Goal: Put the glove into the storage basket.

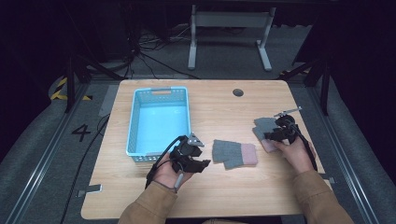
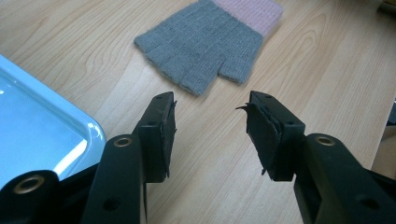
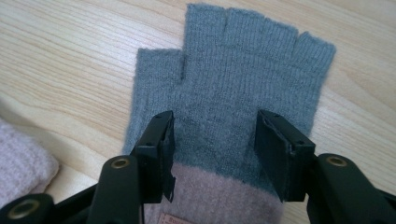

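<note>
- Dark studio floor with cables surrounds a pale wooden table (image 1: 210, 196); a desk frame stands far behind it.
- Right gripper (image 3: 215, 140): jaws spread wide, straddling the right glove (image 3: 243, 70), tips low over the knit near the seam between grey body and pink cuff. Nothing pinched; whether the pads rest on the fabric I cannot tell.
- That glove lies flat near the table's right edge, fingerless, its cut finger stubs pointing away from the gripper and its cuff toward the person. In the high view the right gripper (image 1: 280, 133) covers much of it.
- A pale knitted scrap sits at the lower left corner of the right gripper view; what it is I cannot tell.
- Left gripper (image 2: 210, 126): jaws partly apart, empty, hovering above bare wood. Pad lining on one jaw looks frayed.
- Ahead of it lies the middle glove (image 2: 201, 46), flat, grey with pink cuff, near the table's centre and well apart from the other glove.
- Blue basket (image 1: 135, 121) stands left of centre, just beside the left gripper (image 1: 189, 156); its inside looks empty.
- Progress, as a judgement: early. Both gloves lie on the table, neither lifted, nothing in the basket. Likely step in hand is closing on the right glove; pickup and placing of both seem left.
</note>
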